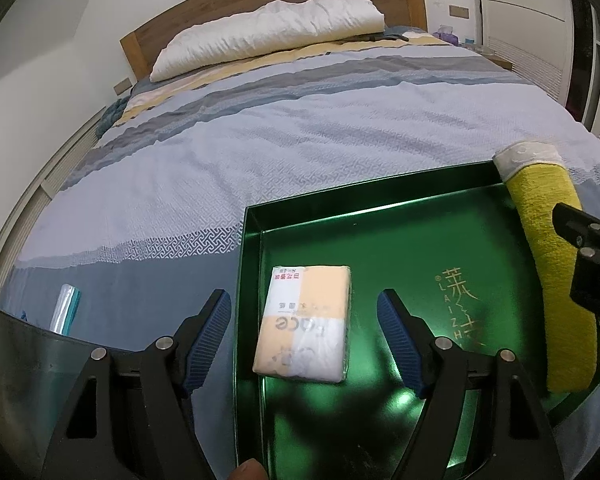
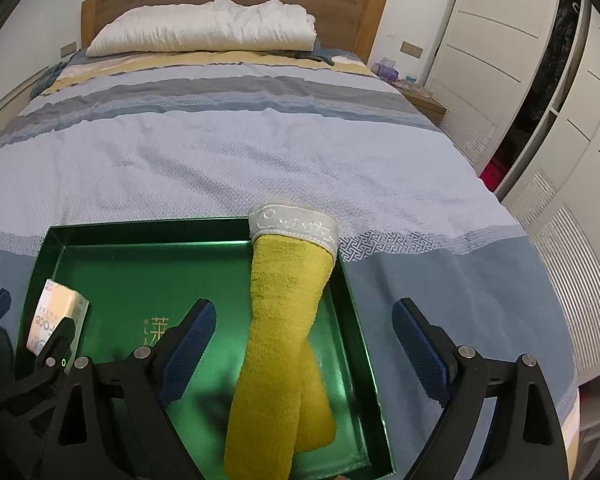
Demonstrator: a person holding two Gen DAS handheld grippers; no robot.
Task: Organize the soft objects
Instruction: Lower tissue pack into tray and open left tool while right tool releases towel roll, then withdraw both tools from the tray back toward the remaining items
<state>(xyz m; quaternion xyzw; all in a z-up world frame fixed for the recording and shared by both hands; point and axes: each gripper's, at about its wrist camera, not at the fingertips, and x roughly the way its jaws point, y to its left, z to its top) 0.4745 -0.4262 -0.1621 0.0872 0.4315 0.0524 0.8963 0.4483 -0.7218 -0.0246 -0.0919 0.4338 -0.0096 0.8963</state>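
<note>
A small teal-wrapped packet lay on the striped bedspread left of the shallow green metal tray. The left gripper stood open, empty, above the flat cream plastic-wrapped tissue pack near the tray's left wall, long axis toward the headboard. The right gripper, open and empty, straddled the rolled yellow towel along the tray's right edge, white-trimmed end over the far rim

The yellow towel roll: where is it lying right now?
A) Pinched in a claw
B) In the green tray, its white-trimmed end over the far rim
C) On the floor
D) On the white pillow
B: the yellow towel roll lies along the right side of the green tray, its white end resting over the far rim, no claw touching it.
</note>
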